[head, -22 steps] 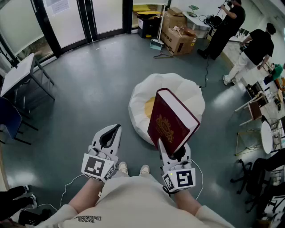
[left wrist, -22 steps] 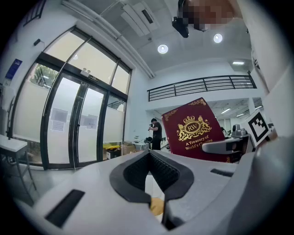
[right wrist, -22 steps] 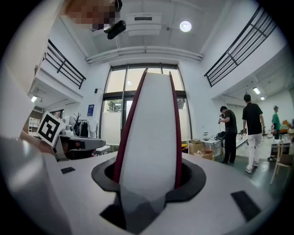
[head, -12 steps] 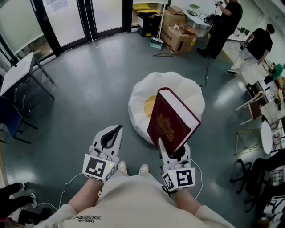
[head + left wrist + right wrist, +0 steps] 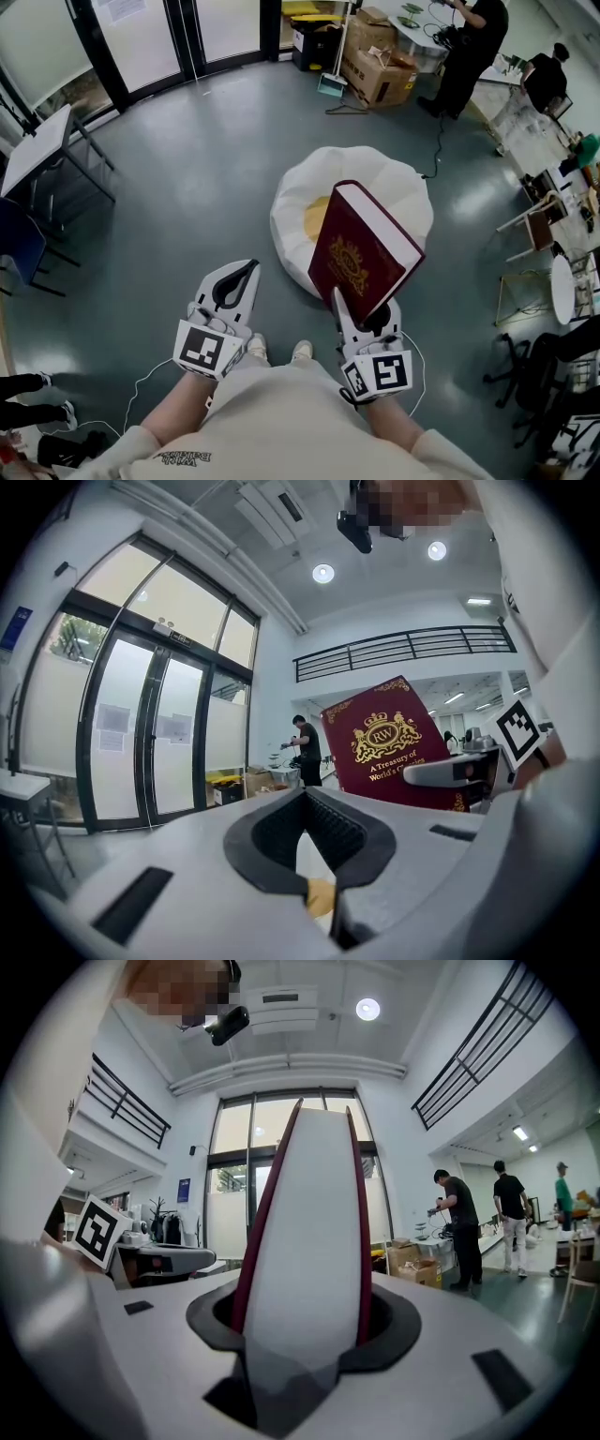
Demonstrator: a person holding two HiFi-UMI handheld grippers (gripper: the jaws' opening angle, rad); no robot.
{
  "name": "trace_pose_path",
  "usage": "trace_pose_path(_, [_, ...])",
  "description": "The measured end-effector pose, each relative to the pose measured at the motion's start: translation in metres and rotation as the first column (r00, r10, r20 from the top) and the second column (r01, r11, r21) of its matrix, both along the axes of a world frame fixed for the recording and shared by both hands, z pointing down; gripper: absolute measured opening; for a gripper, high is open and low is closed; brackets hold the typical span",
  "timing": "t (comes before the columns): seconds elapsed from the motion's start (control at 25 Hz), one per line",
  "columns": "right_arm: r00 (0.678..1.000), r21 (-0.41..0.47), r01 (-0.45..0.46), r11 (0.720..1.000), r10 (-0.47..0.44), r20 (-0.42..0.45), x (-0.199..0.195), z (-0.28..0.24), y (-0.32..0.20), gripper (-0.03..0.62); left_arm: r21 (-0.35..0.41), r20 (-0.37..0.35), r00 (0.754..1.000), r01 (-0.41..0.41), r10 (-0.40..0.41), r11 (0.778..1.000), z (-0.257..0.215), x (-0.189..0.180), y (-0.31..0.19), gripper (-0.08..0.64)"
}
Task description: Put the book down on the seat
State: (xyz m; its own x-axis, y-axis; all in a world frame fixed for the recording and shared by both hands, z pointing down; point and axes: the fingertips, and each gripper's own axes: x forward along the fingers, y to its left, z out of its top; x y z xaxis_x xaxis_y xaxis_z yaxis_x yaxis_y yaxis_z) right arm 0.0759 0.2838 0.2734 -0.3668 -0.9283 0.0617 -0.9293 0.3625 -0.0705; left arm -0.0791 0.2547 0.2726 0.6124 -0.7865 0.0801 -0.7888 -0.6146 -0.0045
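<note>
A thick dark red book (image 5: 361, 251) with a gold crest stands tilted in my right gripper (image 5: 357, 317), whose jaws are shut on its lower edge. In the right gripper view the book's white page edge (image 5: 305, 1232) rises straight out of the right gripper (image 5: 305, 1321). Beyond and below the book, the seat is a white bean bag (image 5: 398, 192) on the floor with a yellow patch (image 5: 315, 217). My left gripper (image 5: 247, 272) hangs to the left, shut and empty. Past the left gripper (image 5: 317, 869), the left gripper view shows the book's cover (image 5: 394, 742).
Grey floor surrounds the bean bag. Cardboard boxes (image 5: 380, 73) and a person (image 5: 469, 52) stand at the back. A white table (image 5: 37, 150) and a blue chair (image 5: 19, 246) are at the left. Chairs (image 5: 534, 225) and a cable (image 5: 437, 141) lie at the right.
Both grippers and the book have stayed almost still. The people at the back right have shifted farther away.
</note>
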Motion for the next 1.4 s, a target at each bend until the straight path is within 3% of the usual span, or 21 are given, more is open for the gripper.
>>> trace_pose_path(0.32, [1.000,0.010,0.021,1.000,-0.021,0.005,0.013,0.001,0.000,0.224,-0.008,0.037,0.999,-0.003,0.003,1.000,0.008,0.017,0.004,0.003])
trace_pose_path(0.56, [0.999,0.004,0.033,0.999,-0.033,0.015,0.018,0.005,0.000,0.224,-0.035,0.022,1.000,0.006,-0.005,0.999,0.012,0.024,0.005,0.003])
trace_pose_path(1.4, [0.997,0.044,0.073,0.996,-0.075,0.036,0.074,0.003,0.007,0.224,-0.018,-0.015,0.997,0.074,-0.075,0.997,0.004,0.075,0.015,0.003])
